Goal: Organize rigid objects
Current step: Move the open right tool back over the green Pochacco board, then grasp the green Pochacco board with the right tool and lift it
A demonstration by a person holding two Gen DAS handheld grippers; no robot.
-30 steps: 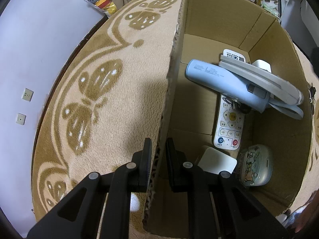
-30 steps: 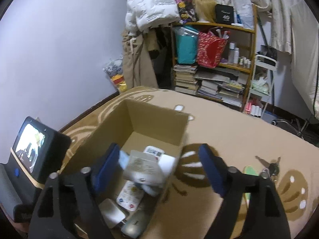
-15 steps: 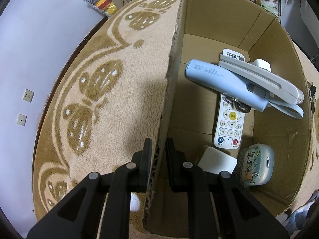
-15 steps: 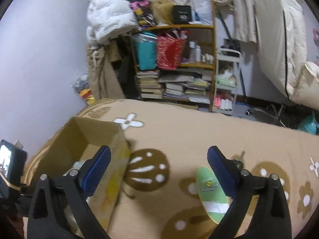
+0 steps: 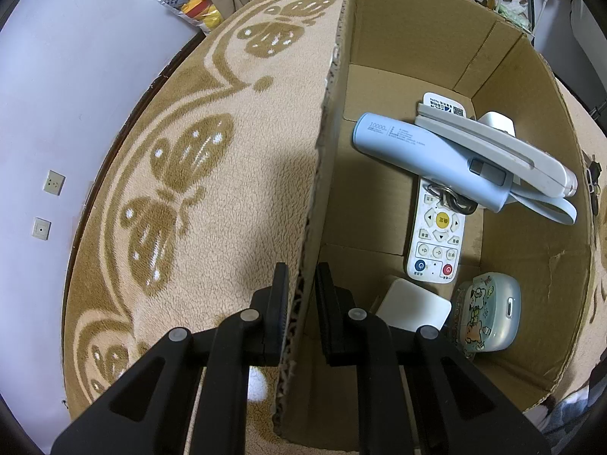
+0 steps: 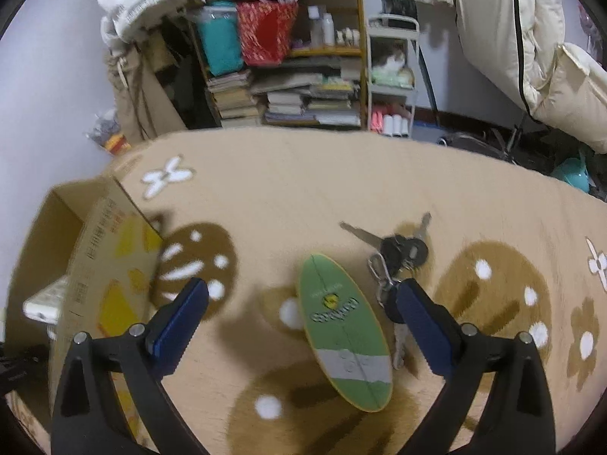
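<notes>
two hand-held grippers worked: left hand-held gripper (image 5: 299, 295) pinched the box (image 5: 531, 265) wall, right hand-held gripper (image 6: 299, 303), jaws just widened and empty, hovered over the green board (image 6: 343, 331) on the blanket (image 6: 303, 189); next call: descend, straddle, clamp.

The left wrist camera looks almost straight down from close up at the cardboard box (image 5: 531, 295) wall and inside, while the right wrist camera tilts down over the blanket (image 6: 284, 189) toward the far bookshelf (image 6: 288, 57), and both see the box (image 6: 98, 258) and blanket (image 5: 227, 189).
</notes>
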